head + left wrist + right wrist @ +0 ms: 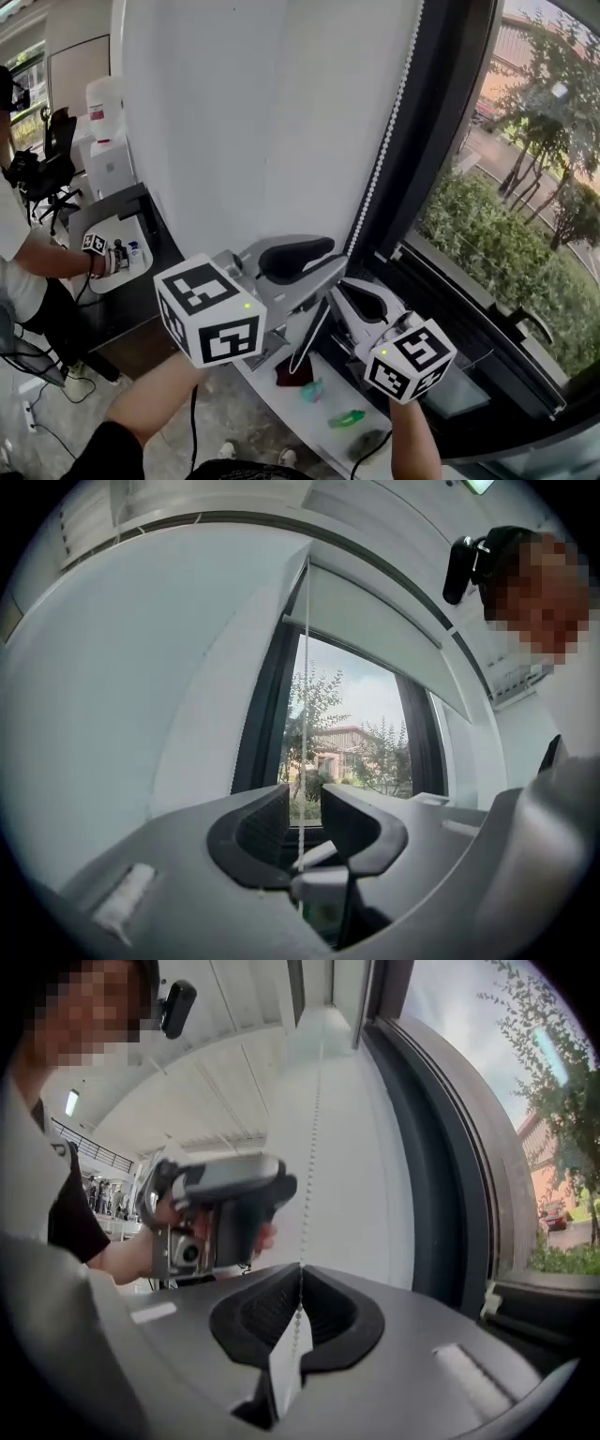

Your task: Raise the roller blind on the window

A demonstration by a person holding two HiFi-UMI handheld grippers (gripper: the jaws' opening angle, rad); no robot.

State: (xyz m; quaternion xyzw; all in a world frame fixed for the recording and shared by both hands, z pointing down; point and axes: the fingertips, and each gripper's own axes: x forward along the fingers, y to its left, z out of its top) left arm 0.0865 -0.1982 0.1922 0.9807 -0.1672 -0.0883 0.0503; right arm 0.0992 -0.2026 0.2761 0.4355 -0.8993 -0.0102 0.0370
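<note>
A white bead chain (384,141) hangs along the dark window frame (441,122), just right of the white wall. My right gripper (352,292) is low on the chain and shut on it; in the right gripper view the chain (312,1147) runs straight up from the closed jaws (300,1274). My left gripper (330,262) is a little higher and open. In the left gripper view the chain (305,667) hangs in the gap between the jaws (305,822), with neither pad pressing it. The roller blind (375,621) covers only the top of the window.
On the white sill below the grippers lie a dark red item (293,370) and small green items (347,419). A window handle (525,323) sticks out at the right. At the left another person's hand (98,253) rests by a dark desk (131,202).
</note>
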